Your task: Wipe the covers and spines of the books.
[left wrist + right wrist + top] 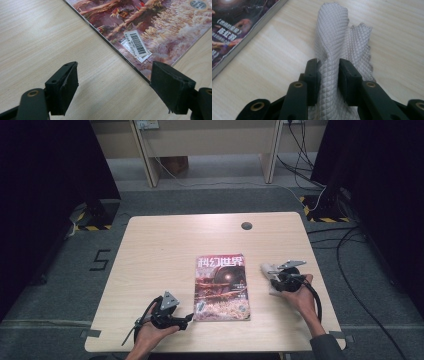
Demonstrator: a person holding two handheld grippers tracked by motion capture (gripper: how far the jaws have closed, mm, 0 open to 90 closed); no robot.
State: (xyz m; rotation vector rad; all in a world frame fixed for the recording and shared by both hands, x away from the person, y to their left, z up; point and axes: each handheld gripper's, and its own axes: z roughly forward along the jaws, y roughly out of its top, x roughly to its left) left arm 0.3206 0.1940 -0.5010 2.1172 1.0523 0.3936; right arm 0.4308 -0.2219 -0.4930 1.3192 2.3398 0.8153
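Observation:
A magazine with a reddish cover lies flat in the middle of the wooden table. My left gripper rests at the magazine's near left corner. In the left gripper view its jaws stand wide open over bare table, and the magazine's spine edge and barcode label lie just ahead. Right of the magazine, my right gripper is shut on a pale quilted cloth. In the right gripper view the cloth is pinched between the pads and its free end rises twisted off the table.
A round cable hole sits near the table's far edge. Beyond the table are grey carpet, wooden furniture legs and black cables trailing on the right. Bare tabletop stretches to the left of the magazine and behind it.

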